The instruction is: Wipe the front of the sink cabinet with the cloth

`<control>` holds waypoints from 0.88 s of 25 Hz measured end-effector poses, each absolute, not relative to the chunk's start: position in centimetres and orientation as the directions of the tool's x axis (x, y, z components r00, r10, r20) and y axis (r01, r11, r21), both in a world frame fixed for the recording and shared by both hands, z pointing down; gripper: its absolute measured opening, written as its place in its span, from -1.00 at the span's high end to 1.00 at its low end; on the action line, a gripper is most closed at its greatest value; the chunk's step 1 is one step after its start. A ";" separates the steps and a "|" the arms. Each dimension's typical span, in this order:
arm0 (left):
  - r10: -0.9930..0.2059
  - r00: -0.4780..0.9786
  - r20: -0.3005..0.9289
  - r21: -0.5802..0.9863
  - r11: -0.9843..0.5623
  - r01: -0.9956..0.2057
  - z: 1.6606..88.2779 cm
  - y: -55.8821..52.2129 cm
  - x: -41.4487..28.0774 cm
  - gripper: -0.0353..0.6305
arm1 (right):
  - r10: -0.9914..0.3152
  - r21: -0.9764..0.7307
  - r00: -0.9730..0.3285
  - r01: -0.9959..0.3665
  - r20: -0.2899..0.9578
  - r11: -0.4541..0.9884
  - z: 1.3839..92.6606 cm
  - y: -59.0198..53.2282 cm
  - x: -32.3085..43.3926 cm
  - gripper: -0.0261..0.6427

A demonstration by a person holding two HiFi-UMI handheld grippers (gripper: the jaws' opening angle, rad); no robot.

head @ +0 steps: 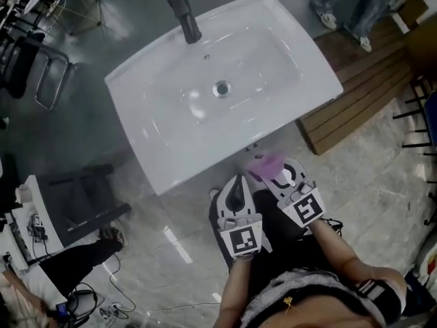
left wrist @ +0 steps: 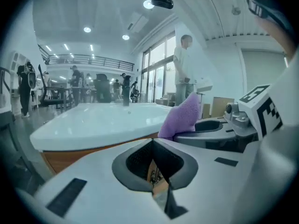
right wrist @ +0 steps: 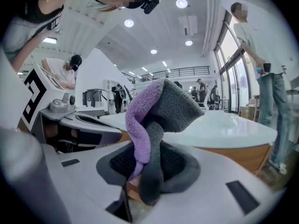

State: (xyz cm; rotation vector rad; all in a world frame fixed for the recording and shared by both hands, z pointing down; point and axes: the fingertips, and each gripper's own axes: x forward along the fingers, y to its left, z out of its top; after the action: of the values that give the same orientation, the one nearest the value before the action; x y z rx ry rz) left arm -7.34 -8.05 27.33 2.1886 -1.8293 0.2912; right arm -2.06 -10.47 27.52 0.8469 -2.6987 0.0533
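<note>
Head view
- Sink (head: 164,125): one white basin is filling the upper middle, carrying one dark faucet (head: 184,16) and one drain (head: 221,88).
- Grippers: two are sitting side by side just below the sink's near edge. The left gripper (head: 237,186) and right gripper (head: 281,175) are both pointing up-frame toward the sink.
- Cloth (head: 265,162): one purple cloth is sticking out of the right gripper's tip. Its free end is pointing at the sink's near edge, just beside it.

Left gripper view
- Left gripper: its jaws are pressing together, with nothing between them.
- Cloth: it is rising as a purple peak to the right, out of the right gripper, which is lying alongside.
- Cabinet front (left wrist: 79,155): one wood-coloured strip is showing under the sink's rim, ahead of the jaws; whether anything is touching it cannot be told.

Right gripper view
- Right gripper: its jaws are clamping the cloth.
- Cloth: it is folded, with the purple face to the left and the grey face to the right. Its long axis is running along the jaws, and the free end is standing clear of the tips, toward the sink.
- Cabinet front: it is appearing as a brown band under the rim, to the right of the cloth.
- Person (right wrist: 261,64): one is standing at the right edge, beyond the sink.
</note>
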 end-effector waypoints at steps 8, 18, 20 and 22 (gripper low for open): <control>-0.931 0.155 0.332 0.095 -0.130 -0.987 14.5 -6.7 -6.7 0.88 | -0.516 0.019 -0.809 -0.533 0.281 0.846 13.4 -8.4 -1.5 0.39; -0.981 0.097 0.167 0.052 -0.090 -0.995 0.1 -6.7 -5.0 0.88 | -0.487 0.076 -0.868 -0.481 0.103 0.874 -1.7 -7.6 -0.6 0.39; -0.989 0.075 0.130 0.039 -0.071 -0.997 -2.4 -6.5 -4.7 0.88 | -0.471 0.063 -0.878 -0.467 0.081 0.882 -3.7 -7.2 -0.2 0.39; -0.994 0.054 0.096 0.016 -0.052 -0.999 -4.6 -6.3 -4.4 0.88 | -0.454 0.067 -0.890 -0.451 0.039 0.890 -5.4 -7.0 0.1 0.39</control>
State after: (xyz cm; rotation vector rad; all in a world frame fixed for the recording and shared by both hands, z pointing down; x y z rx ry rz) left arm -4.40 -6.33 -4.55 2.2224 -2.1074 0.0900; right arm 0.10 -6.96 -5.44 0.7193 -3.0024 -0.0862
